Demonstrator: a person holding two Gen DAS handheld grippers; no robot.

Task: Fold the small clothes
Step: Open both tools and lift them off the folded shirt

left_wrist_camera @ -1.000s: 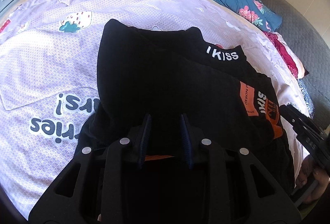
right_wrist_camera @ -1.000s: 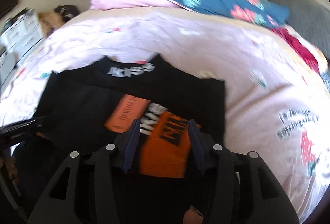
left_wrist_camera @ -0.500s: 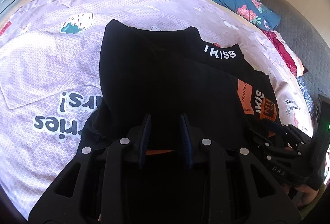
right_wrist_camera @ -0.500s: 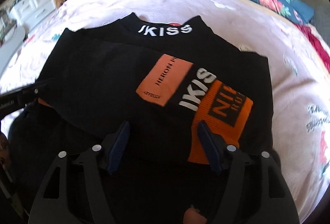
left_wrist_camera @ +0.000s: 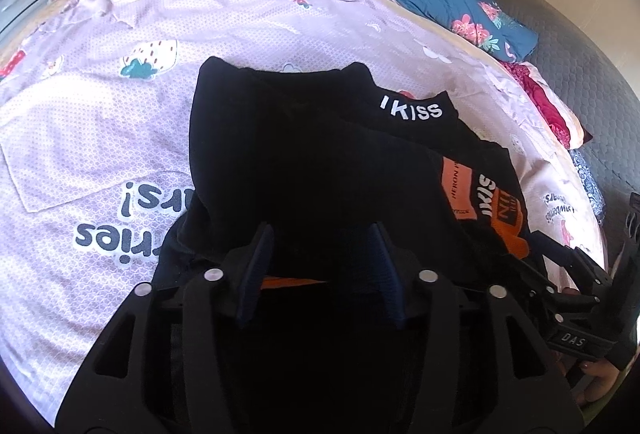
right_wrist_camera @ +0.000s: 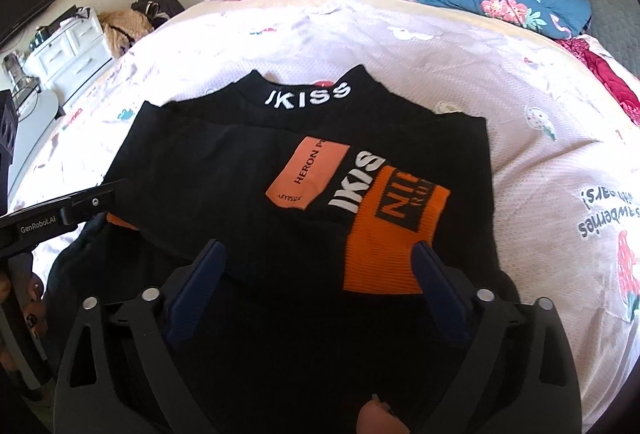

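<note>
**Both grippers let go of the folded black top on the bed**

Left wrist view: The black top [left_wrist_camera: 320,154] lies on the bed [left_wrist_camera: 100,122], on a pale sheet with strawberries and big letters. It looks folded over once, with the white "IKISS" collar at the far end and the orange patches [left_wrist_camera: 496,202] off to the right. The left gripper [left_wrist_camera: 320,270] sits low over the near edge of the top. Its fingers [left_wrist_camera: 256,266] are about half way apart and are opening. Black cloth runs between them, but the blue pads do not seem to press on it. I think it is letting go because this fold is laid down. The right gripper [left_wrist_camera: 560,290] peeks in at the right edge, close to the orange cuff.

Right wrist view: The same black top [right_wrist_camera: 224,170] is spread flat in the middle of the bed [right_wrist_camera: 540,162]. The right gripper [right_wrist_camera: 320,274] hangs over the near edge, where the orange cuff [right_wrist_camera: 392,234] is. Its fingers [right_wrist_camera: 200,282] are very wide and opening, with cloth under the gap and nothing pinched. The left gripper [right_wrist_camera: 68,214] pokes in from the left, just beside the sleeve side.

There are no boxes, baskets or bins near the top. Far off on the left stands a white set of drawers [right_wrist_camera: 68,46], all shut, so I cannot tell what is inside
</note>
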